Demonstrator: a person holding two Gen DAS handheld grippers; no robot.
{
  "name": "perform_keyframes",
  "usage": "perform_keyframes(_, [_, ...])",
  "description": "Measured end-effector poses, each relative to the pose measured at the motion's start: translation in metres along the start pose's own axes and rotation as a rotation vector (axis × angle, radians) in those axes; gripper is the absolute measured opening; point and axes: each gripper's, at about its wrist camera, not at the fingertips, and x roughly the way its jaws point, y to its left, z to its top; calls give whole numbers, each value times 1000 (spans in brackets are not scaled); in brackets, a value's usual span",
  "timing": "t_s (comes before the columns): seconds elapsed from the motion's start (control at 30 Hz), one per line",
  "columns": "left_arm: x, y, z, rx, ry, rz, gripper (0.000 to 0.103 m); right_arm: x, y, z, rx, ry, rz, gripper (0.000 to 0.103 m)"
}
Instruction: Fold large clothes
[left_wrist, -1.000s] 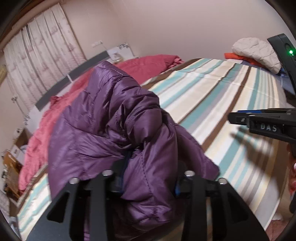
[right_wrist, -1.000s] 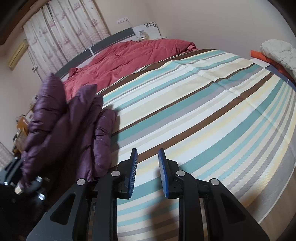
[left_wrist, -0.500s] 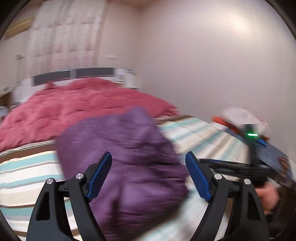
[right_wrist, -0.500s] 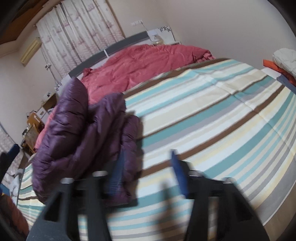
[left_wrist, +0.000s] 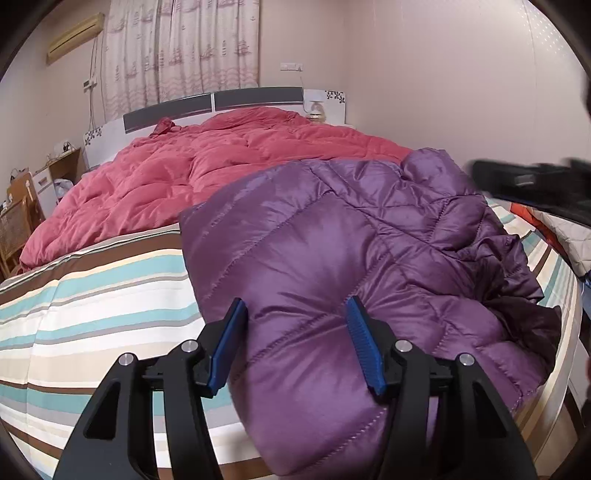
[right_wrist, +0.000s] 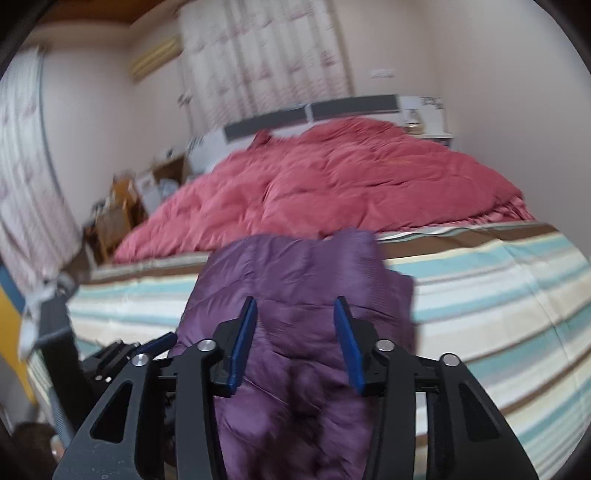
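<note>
A purple quilted puffer jacket (left_wrist: 351, 258) lies spread on the striped bed sheet (left_wrist: 92, 302), crumpled toward its right side. My left gripper (left_wrist: 299, 343) is open, its blue pads apart just above the jacket's near edge, holding nothing. In the right wrist view the same jacket (right_wrist: 295, 288) lies in front of my right gripper (right_wrist: 295, 343), which is open and empty above it. That view is blurred. The right gripper also shows as a dark blur at the right edge of the left wrist view (left_wrist: 535, 181).
A red quilted duvet (left_wrist: 221, 173) is bunched at the head of the bed below a grey headboard (left_wrist: 214, 107). Folded clothes (left_wrist: 561, 232) lie at the far right. Wooden furniture (left_wrist: 22, 221) stands left of the bed, curtains (left_wrist: 177, 48) behind.
My left gripper let go of the jacket, which dropped and now lies spread on the sheet. Both grippers have opened and swung to face the headboard, low over the jacket.
</note>
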Motion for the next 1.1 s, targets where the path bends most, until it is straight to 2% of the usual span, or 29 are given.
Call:
perform_keyframes(0.1, [1,-8,5,11,10,3,56,28,0,-2,-55,69,-77,38])
perform_keyframes(0.13, [0,-9,5,8,18,-2,56,37,-6,-5,-50,90,-108,31])
perform_keyframes(0.2, [3,-11,6,11,29,-10,56,51,-25,-15,-11,127,-146,27])
perform_keyframes(0.33, [20,-19,12,39,43,-15,56,72,-52,-42,57,159,-143,24])
perform_keyframes(0.47, [32,-28,13,66,46,-15,56,87,-70,-62,128,143,-103,23])
perform_keyframes(0.57, [37,-35,14,95,53,-4,57,95,-74,-68,132,135,-96,23])
perform_keyframes(0.77, [31,-32,17,62,81,-30,57,79,-78,-64,165,117,-50,23])
perform_keyframes(0.87, [29,-32,15,55,85,-26,57,50,-80,-62,220,71,-37,32])
perform_keyframes(0.97, [23,-32,13,34,83,-37,57,25,-75,-66,210,40,-57,33])
perform_keyframes(1.1, [19,-38,9,52,72,-33,57,20,-75,-74,197,83,-110,33])
